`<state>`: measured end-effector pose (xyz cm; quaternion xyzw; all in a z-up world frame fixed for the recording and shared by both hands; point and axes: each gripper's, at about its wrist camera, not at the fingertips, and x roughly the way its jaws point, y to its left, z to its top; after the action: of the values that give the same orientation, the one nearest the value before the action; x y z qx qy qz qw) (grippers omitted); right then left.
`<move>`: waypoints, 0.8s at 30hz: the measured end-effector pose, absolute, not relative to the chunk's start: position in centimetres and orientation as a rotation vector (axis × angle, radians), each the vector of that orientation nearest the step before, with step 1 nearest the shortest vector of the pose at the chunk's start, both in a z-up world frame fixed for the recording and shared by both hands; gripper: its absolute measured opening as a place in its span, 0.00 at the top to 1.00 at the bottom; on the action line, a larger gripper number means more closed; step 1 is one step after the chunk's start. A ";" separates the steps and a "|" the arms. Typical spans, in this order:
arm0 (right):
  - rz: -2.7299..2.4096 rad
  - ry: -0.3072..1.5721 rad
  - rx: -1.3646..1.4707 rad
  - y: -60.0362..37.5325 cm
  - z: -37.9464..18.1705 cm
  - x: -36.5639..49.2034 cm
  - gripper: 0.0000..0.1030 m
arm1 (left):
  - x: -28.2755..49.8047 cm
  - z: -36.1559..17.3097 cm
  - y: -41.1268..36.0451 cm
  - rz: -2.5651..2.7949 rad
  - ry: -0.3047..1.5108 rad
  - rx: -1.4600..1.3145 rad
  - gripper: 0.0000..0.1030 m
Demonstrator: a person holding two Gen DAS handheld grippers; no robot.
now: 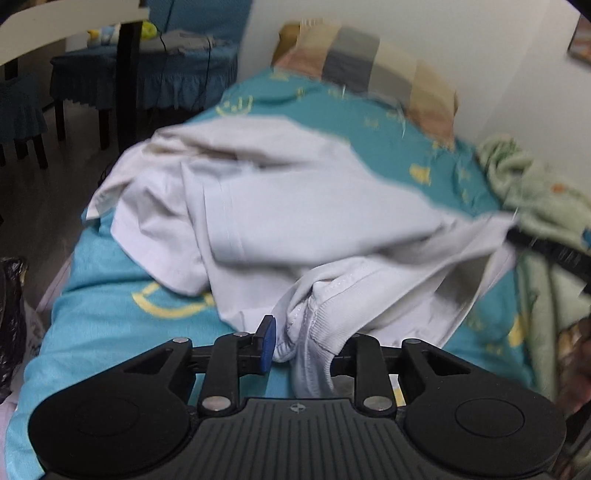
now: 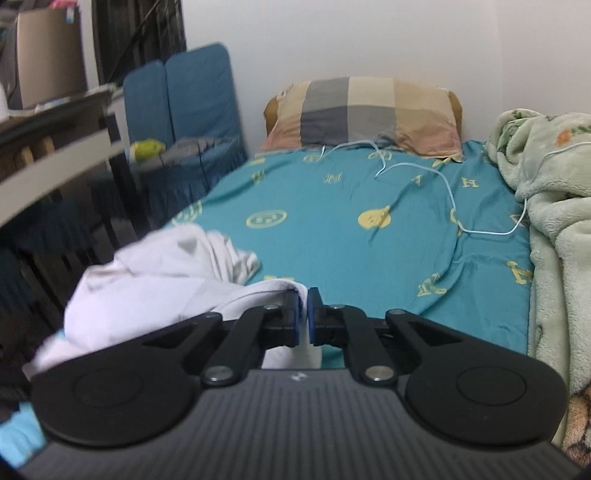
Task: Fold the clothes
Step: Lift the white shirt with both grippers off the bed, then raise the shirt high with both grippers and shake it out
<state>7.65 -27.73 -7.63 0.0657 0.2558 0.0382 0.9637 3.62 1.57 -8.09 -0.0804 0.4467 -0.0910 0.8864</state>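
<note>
A crumpled white shirt [image 1: 295, 192] lies heaped on the teal bed sheet [image 1: 103, 314]. Its ribbed collar [image 1: 317, 325] bunches loosely between the jaws of my left gripper [image 1: 306, 343], which stand apart; the blue left pad [image 1: 269, 338] shows and cloth hides the right one. In the right wrist view my right gripper [image 2: 304, 306] is shut on an edge of the white shirt [image 2: 159, 273], which trails off to the left. In the left wrist view that gripper's black body [image 1: 546, 251] shows at the right, holding the shirt's far corner up.
A checked pillow [image 2: 369, 110] lies at the head of the bed sheet [image 2: 332, 221], with a thin white cable [image 2: 443, 181] across it. A pale green blanket [image 2: 554, 221] is piled along the right wall. Blue-covered chairs [image 1: 147, 81] and a table [image 1: 74, 26] stand left.
</note>
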 end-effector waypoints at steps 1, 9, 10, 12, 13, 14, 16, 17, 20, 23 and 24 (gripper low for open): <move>0.071 0.506 0.147 -28.0 -7.4 7.5 0.94 | 3.7 -8.6 1.1 -0.180 0.959 -0.138 0.74; -0.004 0.439 0.161 -28.9 -7.2 7.1 0.94 | 1.9 -6.2 1.7 -0.173 0.810 -0.159 0.91; -0.009 0.426 0.157 -28.8 -7.1 7.0 0.94 | 1.5 -5.1 2.5 -0.166 0.760 -0.201 0.92; -0.015 0.384 0.172 -28.7 -5.5 6.4 0.95 | 0.9 -2.0 4.2 -0.139 0.655 -0.289 0.93; -0.006 0.356 0.176 -28.4 -4.2 5.9 0.95 | 0.8 -0.3 5.1 -0.135 0.609 -0.325 0.93; 0.004 0.321 0.161 -27.8 -2.6 5.2 0.95 | 0.8 2.0 5.7 -0.142 0.562 -0.343 0.93; 0.022 0.254 0.138 -26.8 1.2 4.2 0.95 | 0.8 6.5 7.0 -0.155 0.467 -0.379 0.94; 0.028 0.224 0.135 -26.3 3.5 3.7 0.95 | 0.7 9.1 7.6 -0.165 0.421 -0.380 0.94; 0.050 0.129 0.129 -25.2 10.6 2.3 0.95 | 0.3 17.6 9.2 -0.189 0.291 -0.372 0.94; 0.074 0.017 0.127 -24.3 18.9 0.2 0.95 | -1.5 26.4 9.9 -0.216 0.162 -0.349 0.94; 0.076 -0.018 0.121 -24.1 21.2 -1.0 0.95 | -2.3 29.1 10.2 -0.225 0.120 -0.338 0.94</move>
<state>-1.02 -24.10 21.17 0.0607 -0.0091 0.0380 0.9974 -2.35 10.18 29.14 -0.1679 0.0597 -0.1115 0.9777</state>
